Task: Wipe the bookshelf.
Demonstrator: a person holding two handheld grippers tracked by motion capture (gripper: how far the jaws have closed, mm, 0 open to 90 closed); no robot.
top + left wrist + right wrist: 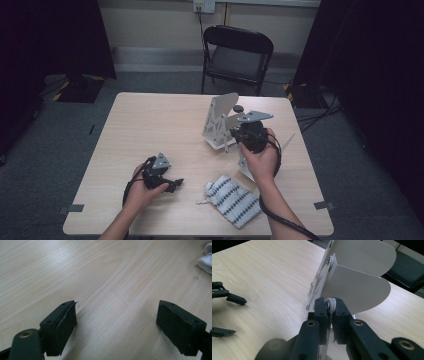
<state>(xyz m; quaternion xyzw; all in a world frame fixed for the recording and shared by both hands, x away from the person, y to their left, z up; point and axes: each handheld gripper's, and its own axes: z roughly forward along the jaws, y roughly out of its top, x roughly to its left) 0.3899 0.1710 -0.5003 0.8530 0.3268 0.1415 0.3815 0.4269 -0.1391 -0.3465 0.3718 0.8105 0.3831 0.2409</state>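
Note:
A white metal stand (219,120) with rounded plates (359,288) rises right of the table's middle. My right gripper (235,133) reaches it from the right and is shut on a small white round knob (331,304) at the stand's lower edge, both pads (322,311) pressing on it. My left gripper (173,184) rests low over the front left of the table, its jaws wide apart. In the left gripper view the left gripper (116,312) has bare wood between its fingers. The right gripper view shows the left gripper (229,315) off to the left.
A black-and-white striped cloth (232,200) lies near the table's front edge, and its white corner (206,257) shows in the left gripper view. The wooden table (150,120) is bare on its left half. A black folding chair (237,52) stands behind the table.

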